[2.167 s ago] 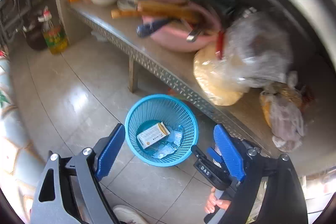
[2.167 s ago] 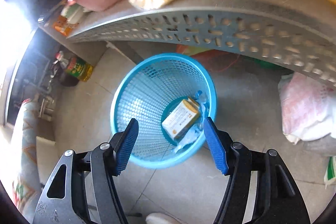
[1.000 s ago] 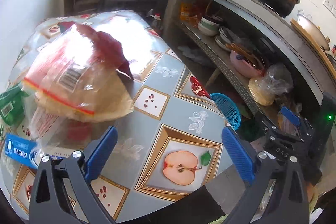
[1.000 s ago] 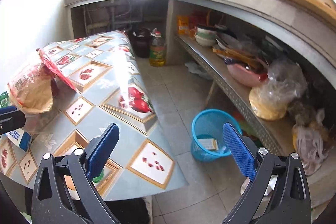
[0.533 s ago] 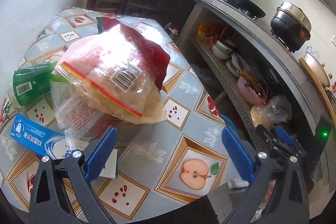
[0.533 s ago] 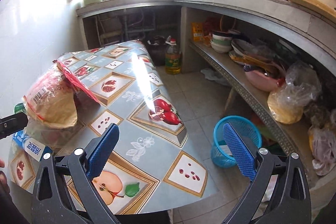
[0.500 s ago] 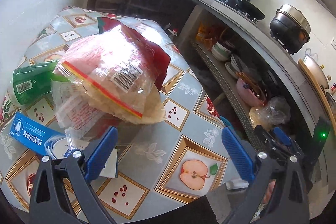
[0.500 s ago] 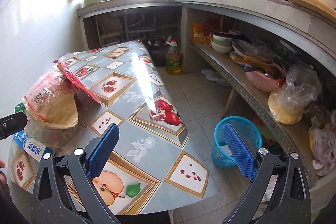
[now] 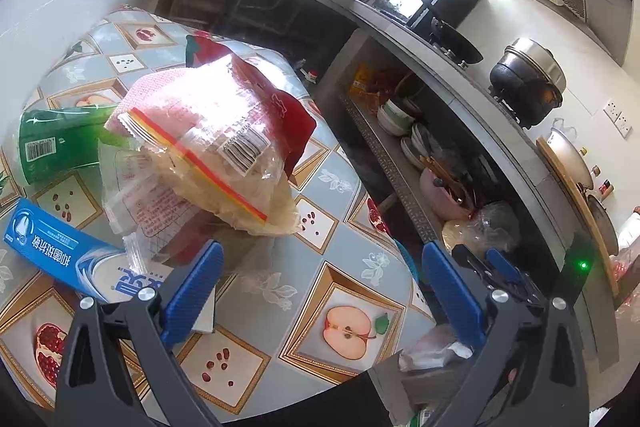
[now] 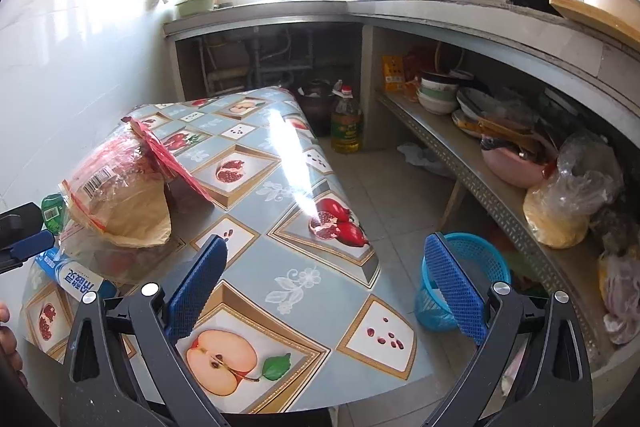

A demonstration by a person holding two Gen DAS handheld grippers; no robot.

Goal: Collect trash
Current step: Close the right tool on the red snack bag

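left gripper (image 9: pixel 322 281) nearer, bag (image 9: pixel 208 147) barcode, blue carton (image 9: pixel 76 259)

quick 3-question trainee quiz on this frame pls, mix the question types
1. True or false: the left gripper is shut on the blue toothpaste box.
2. Where does the blue mesh basket stand? A) on the table B) on the floor beside the table, in front of the low shelf C) on the countertop
3. Fill in: a clear plastic food bag with a red and yellow strip lies on the table, and behind it lies a ____ package with a barcode.

Key: 1 false, both grippers are open and empty, the right gripper too; 2 B; 3 green.
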